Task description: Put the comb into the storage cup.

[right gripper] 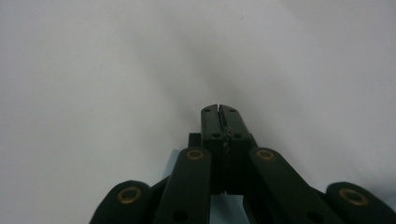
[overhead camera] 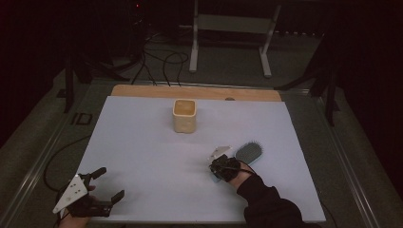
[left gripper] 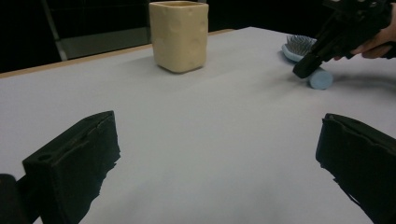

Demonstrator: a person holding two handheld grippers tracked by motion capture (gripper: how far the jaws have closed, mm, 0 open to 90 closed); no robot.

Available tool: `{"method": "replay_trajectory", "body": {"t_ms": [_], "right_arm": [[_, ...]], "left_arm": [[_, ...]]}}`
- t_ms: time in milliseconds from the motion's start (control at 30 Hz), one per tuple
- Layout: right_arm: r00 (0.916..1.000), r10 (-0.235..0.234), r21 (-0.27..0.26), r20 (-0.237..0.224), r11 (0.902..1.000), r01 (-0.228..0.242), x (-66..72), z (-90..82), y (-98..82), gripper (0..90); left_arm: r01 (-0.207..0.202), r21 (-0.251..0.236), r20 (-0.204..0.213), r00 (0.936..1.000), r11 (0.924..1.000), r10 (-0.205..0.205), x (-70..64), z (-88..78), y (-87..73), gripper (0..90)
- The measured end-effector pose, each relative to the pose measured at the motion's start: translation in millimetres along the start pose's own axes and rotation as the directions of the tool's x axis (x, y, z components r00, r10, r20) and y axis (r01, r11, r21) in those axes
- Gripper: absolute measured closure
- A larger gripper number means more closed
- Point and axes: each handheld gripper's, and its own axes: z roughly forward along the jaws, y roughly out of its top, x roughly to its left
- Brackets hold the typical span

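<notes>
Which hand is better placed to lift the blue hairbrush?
Right. The right tongs sit at the hairbrush handle, jaws together; the left tongs are open and far from it.

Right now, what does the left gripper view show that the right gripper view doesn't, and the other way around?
Left gripper view: the cream cup standing upright, the blue hairbrush lying on the table, and the right gripper at the brush's handle, with the left gripper spread wide open.

Right gripper view: the right gripper's jaws pressed together, seen from close behind, with a sliver of blue beneath them; whether it is gripped is unclear.

Both: the white tabletop.
</notes>
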Motion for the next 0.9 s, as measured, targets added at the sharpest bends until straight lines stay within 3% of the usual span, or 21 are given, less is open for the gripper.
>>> {"method": "replay_trajectory", "body": {"t_ms": [467, 900], "right_arm": [[0.9999, 0.011, 0.017, -0.004, 0.9998, -0.011, 14.0, -24.2, -32.4, 90.0], [0.9991, 0.043, 0.028, 0.002, 0.9987, -0.043, 11.3, -44.6, -61.0, 90.0]], "left_arm": [[-0.004, 0.001, 0.000, 1.0000, 1.0000, 0.004, -0.4, 1.0, 0.3, 0.0], [-0.004, 0.005, -0.003, 1.0000, 1.0000, 0.004, -0.5, 1.1, 0.3, 0.0]]}}
